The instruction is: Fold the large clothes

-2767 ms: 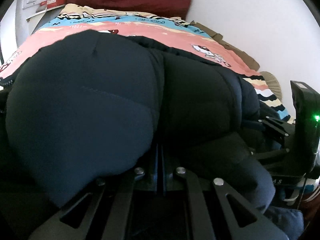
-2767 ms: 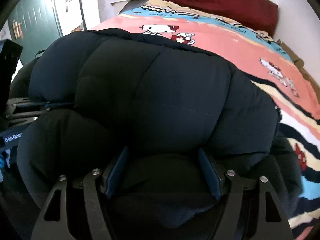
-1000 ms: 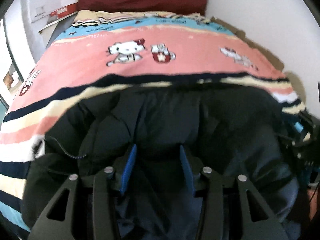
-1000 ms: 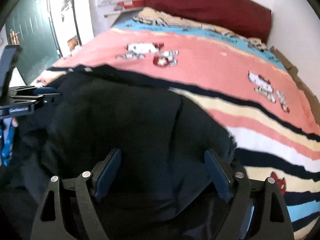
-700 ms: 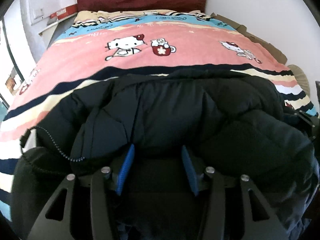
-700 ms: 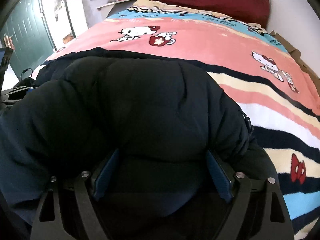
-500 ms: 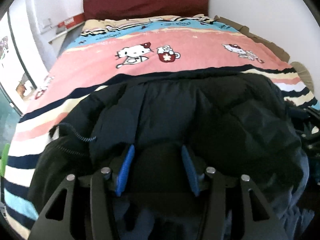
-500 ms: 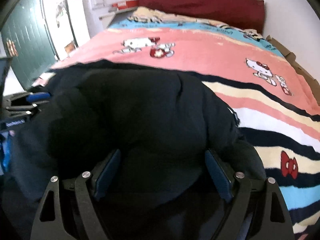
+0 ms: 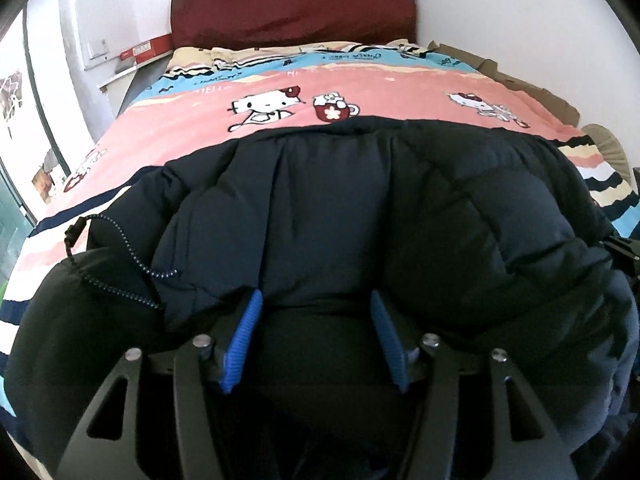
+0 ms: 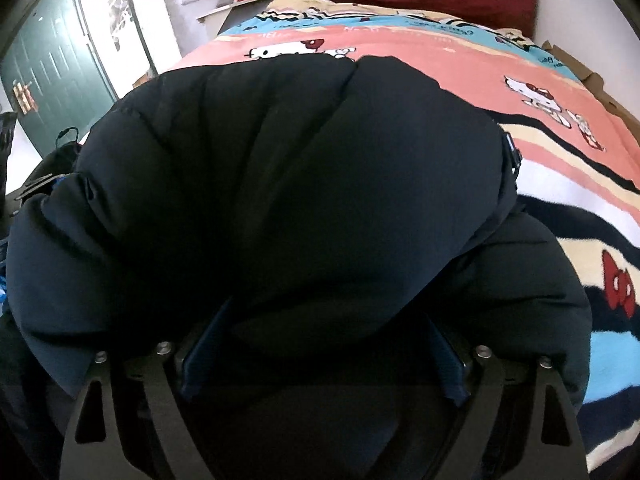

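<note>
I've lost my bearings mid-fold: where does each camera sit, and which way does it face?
Left wrist: sits on the left gripper, facing up the cartoon-print striped blanket toward the dark red headboard; its open blue-padded fingers show.
Right wrist: sits on the right gripper, facing the same way, with a green door at left.
Both show the puffy navy quilted jacket.

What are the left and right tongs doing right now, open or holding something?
Left tongs: open, jaws spread, dark puffer jacket bulging between them.
Right tongs: open wide, the same jacket draped over them.
</note>
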### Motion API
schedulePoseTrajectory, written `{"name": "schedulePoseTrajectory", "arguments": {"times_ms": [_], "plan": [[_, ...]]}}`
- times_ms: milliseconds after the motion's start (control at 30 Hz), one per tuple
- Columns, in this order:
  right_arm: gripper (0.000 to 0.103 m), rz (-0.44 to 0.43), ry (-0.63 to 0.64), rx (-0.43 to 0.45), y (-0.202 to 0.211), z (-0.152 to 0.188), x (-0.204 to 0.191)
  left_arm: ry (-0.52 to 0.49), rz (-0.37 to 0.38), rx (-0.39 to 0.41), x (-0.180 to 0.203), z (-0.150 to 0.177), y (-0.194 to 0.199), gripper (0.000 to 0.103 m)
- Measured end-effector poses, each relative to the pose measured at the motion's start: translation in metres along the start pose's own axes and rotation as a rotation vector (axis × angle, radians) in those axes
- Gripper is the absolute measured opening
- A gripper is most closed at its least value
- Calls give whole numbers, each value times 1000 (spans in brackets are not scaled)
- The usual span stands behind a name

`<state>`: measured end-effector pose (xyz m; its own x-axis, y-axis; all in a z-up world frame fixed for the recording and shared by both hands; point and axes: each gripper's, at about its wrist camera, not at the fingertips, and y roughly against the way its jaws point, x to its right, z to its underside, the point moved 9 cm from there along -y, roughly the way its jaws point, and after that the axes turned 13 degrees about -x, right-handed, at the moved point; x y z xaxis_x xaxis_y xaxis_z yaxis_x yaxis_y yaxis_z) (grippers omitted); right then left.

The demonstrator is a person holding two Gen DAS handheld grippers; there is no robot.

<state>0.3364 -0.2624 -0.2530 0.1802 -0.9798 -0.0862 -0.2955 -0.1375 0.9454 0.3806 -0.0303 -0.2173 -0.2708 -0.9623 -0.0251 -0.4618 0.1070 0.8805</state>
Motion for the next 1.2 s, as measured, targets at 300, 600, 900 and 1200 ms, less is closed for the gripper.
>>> {"name": "schedulePoseTrajectory", "arguments": {"times_ms": [300, 600, 900, 1200], "plan": [[87, -20, -17, 19, -8, 4, 0, 9, 11, 20, 0, 0, -7, 55], [88, -24, -23, 19, -11, 3, 1, 3, -13, 12, 1, 0, -7, 55], [90, 38, -62, -27, 3, 4, 2, -4, -53, -27, 0, -5, 9, 55], [97, 22, -115, 69, 111, 58, 1, 53, 36, 49, -15, 40, 117, 64]]}}
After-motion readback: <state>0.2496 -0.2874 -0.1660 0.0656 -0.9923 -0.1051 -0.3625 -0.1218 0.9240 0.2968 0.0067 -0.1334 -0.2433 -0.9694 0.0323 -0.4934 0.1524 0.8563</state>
